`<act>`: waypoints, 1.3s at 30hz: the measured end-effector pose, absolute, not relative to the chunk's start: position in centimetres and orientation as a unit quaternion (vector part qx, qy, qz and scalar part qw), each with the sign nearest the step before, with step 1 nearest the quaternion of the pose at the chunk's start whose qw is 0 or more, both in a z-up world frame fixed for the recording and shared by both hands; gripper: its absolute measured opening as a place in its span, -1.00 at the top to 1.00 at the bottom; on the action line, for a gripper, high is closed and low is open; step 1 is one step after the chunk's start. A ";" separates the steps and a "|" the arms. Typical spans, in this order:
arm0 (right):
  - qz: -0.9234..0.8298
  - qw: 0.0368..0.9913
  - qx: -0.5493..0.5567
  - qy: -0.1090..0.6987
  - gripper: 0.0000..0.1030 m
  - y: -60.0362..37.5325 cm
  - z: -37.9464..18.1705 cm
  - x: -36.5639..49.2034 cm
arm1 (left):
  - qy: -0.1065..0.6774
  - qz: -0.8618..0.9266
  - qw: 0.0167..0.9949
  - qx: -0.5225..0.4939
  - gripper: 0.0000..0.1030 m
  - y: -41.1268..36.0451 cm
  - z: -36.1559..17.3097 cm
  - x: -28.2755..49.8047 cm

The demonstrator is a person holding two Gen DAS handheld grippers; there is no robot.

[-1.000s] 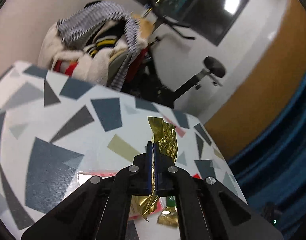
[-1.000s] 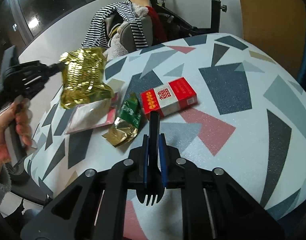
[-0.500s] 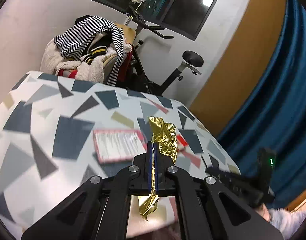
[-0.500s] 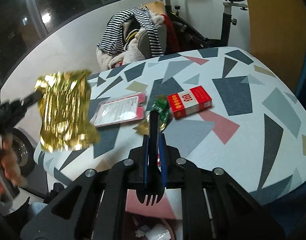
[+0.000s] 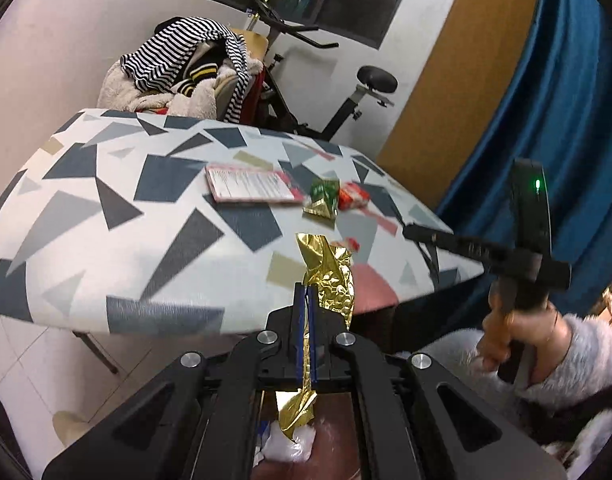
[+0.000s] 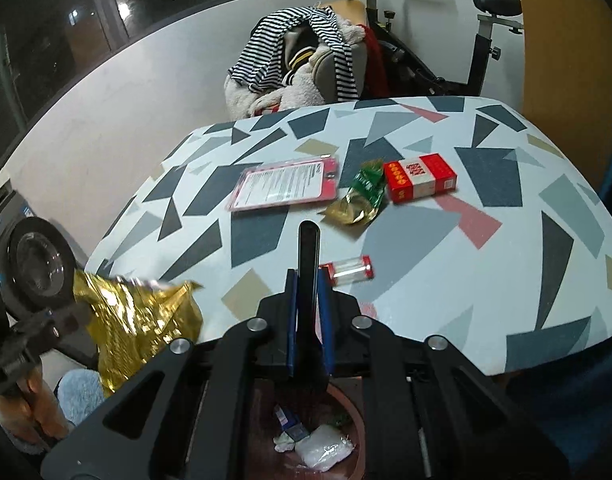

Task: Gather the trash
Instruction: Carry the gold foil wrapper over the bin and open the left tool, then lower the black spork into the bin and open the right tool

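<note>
Left wrist view: left gripper (image 5: pixel 305 300) is clamping the gold foil wrapper (image 5: pixel 326 276) between its fingers, off the near edge of the counter (image 5: pixel 106 216), above a brown bin (image 5: pixel 334 444). The pink card (image 5: pixel 252 184), green packet (image 5: pixel 322 200) and red box (image 5: pixel 354 197) are lying on the counter.

Right wrist view: right gripper (image 6: pixel 309 280) is gripping a black fork (image 6: pixel 309 256) upright, fingers clenched on it, over the bin (image 6: pixel 348 404) holding scraps. The wrapper (image 6: pixel 142 320) is hanging at lower left. A small clear tube (image 6: pixel 348 270) is lying near the fingers.
</note>
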State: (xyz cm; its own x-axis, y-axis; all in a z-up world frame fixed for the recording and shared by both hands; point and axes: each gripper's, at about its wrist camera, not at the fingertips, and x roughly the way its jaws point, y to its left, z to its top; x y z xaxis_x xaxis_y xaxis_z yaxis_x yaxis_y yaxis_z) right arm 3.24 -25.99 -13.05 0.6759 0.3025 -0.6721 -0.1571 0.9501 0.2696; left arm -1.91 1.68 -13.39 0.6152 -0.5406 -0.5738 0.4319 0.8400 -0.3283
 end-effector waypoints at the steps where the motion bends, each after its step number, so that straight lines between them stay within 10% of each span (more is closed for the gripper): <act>1: 0.127 0.910 0.094 0.383 0.73 -25.9 -13.2 3.0 | 0.348 -0.272 0.894 -0.078 0.96 1.5 -13.8 -2.1; 18: 0.132 0.906 0.112 0.386 0.73 -26.9 -14.4 1.1 | 0.388 -0.287 0.874 -0.061 0.96 -0.7 -16.1 -1.3; 22: 0.132 0.905 0.116 0.387 0.73 -27.1 -14.6 1.1 | 0.383 -0.312 0.868 -0.055 -0.03 -1.6 -15.9 -1.7; 29: 0.139 0.903 0.116 0.390 0.73 -27.0 -15.0 0.8 | 0.343 -0.276 0.898 -0.021 -0.68 -1.8 -13.9 -2.5; 39: 0.175 0.884 0.091 0.424 0.73 -24.6 -17.9 -1.1 | 0.310 -0.190 0.931 -0.001 -0.87 0.6 -12.6 -3.3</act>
